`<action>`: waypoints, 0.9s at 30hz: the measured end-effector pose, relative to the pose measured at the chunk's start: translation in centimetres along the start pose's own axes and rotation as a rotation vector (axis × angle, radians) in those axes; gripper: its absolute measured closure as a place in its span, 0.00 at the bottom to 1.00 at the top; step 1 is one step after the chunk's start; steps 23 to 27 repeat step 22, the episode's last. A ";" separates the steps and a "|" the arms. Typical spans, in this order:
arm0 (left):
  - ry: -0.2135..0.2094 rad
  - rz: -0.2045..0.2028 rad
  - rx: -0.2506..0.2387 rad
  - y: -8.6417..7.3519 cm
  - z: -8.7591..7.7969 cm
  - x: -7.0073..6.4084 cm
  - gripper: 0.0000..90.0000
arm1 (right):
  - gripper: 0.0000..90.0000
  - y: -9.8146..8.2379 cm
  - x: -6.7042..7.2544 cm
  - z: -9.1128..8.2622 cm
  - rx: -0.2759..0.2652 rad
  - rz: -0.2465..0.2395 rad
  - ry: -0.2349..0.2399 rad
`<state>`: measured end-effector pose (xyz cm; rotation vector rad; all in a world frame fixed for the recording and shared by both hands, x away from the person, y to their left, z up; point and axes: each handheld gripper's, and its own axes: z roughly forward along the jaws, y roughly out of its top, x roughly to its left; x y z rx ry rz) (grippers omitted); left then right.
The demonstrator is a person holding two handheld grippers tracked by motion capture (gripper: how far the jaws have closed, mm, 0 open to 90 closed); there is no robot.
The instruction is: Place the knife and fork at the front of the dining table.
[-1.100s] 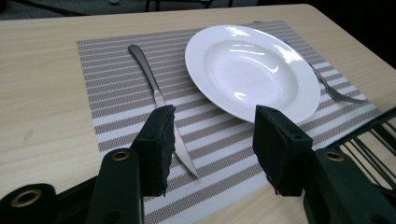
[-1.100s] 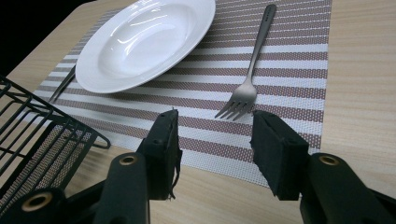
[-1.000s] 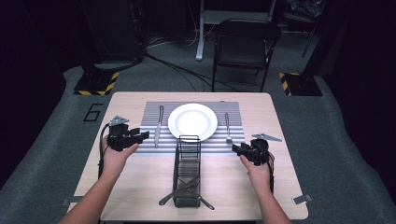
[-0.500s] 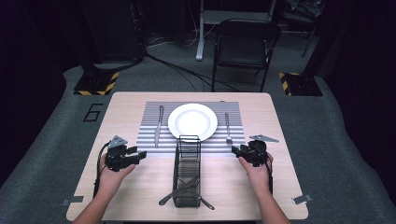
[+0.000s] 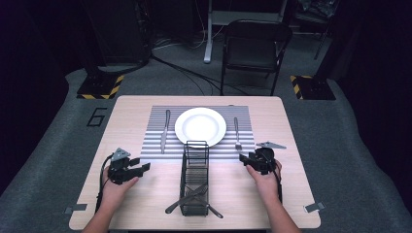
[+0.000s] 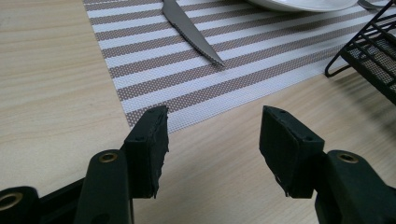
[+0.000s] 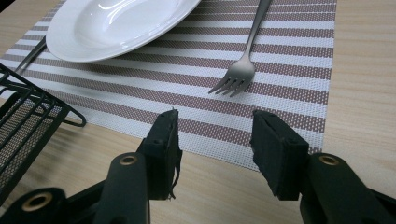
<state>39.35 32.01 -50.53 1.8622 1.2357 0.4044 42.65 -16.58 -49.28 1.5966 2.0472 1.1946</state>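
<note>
The left gripper [image 6: 212, 135] hung low over bare table [image 5: 131, 116], its jaws spread wide with nothing between them, just short of the near edge of the striped placemat [image 6: 187, 70]. The right gripper [image 7: 215, 140] was likewise parted and empty, its jaws poised over the placemat's front edge. From above, the left gripper [image 5: 127, 168] sat near the table's front left, well apart from the knife [image 5: 165, 130], while the right gripper [image 5: 255, 160] rested just below the fork [image 5: 237, 133]. The fork [image 7: 243, 60] lay with its tines pointing toward the right gripper and its handle running away beside the white plate [image 7: 112, 23]. The knife [image 6: 191, 32] lay on the placemat left of the plate, its serrated tip aimed toward the left gripper. Between the hands stood a black wire basket [image 5: 195, 177] with more cutlery in its near end. The place setting looked finished, or else about to be cleared. If the fork were next, the risk would be the grip: it lay flat on a woven mat, so the jaws could snag the mat's edge and drag it, shifting the plate. A pinch on the tines alone could let the fork swing and slip. Reaching inward, either hand might also clip the basket's wire frame.
</note>
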 end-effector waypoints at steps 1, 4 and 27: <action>0.012 -0.005 -0.012 -0.1 0.1 0.1 0.47 | 0.57 0.0 0.0 0.1 0.003 0.003 0.000; 0.031 0.017 0.004 -0.4 0.1 0.5 0.47 | 0.57 -0.1 0.0 0.2 0.003 -0.003 -0.004; 0.130 -0.016 0.031 -1.2 -0.1 2.8 0.47 | 0.52 -0.5 0.1 0.8 0.012 -0.054 -0.016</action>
